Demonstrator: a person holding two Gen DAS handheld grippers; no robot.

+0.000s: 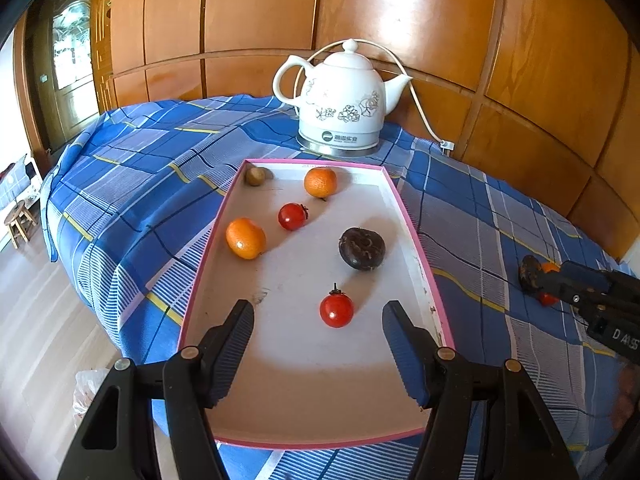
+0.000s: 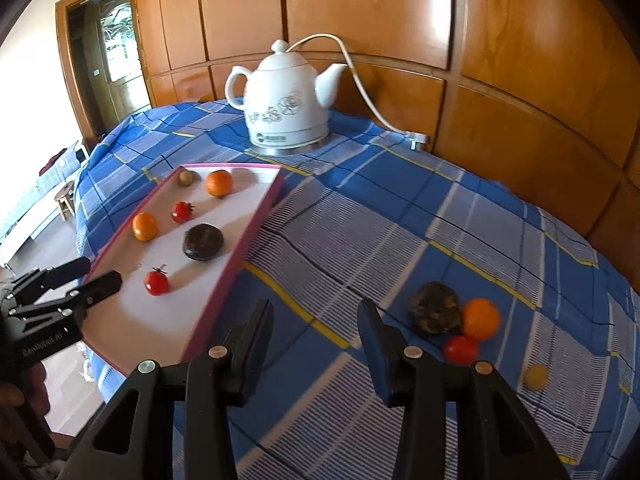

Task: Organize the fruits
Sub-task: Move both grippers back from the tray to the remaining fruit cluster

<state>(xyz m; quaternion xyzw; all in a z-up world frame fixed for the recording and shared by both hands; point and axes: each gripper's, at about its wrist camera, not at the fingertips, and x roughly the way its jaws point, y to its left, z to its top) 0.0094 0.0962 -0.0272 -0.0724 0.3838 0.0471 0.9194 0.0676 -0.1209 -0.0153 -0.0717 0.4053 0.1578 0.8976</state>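
Both claws, left (image 1: pixel 318 312) and right (image 2: pixel 316 312), apart, empty; yellow fruit (image 2: pixel 535 377) blurred.

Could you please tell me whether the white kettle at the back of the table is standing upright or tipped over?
Upright. The kettle sits flat on its metal base on the blue checked cloth, lid on top, spout pointing sideways.

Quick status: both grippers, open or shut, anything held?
Left gripper: open, empty, over the pink-rimmed white tray.
Right gripper: open, empty, over the blue checked cloth.
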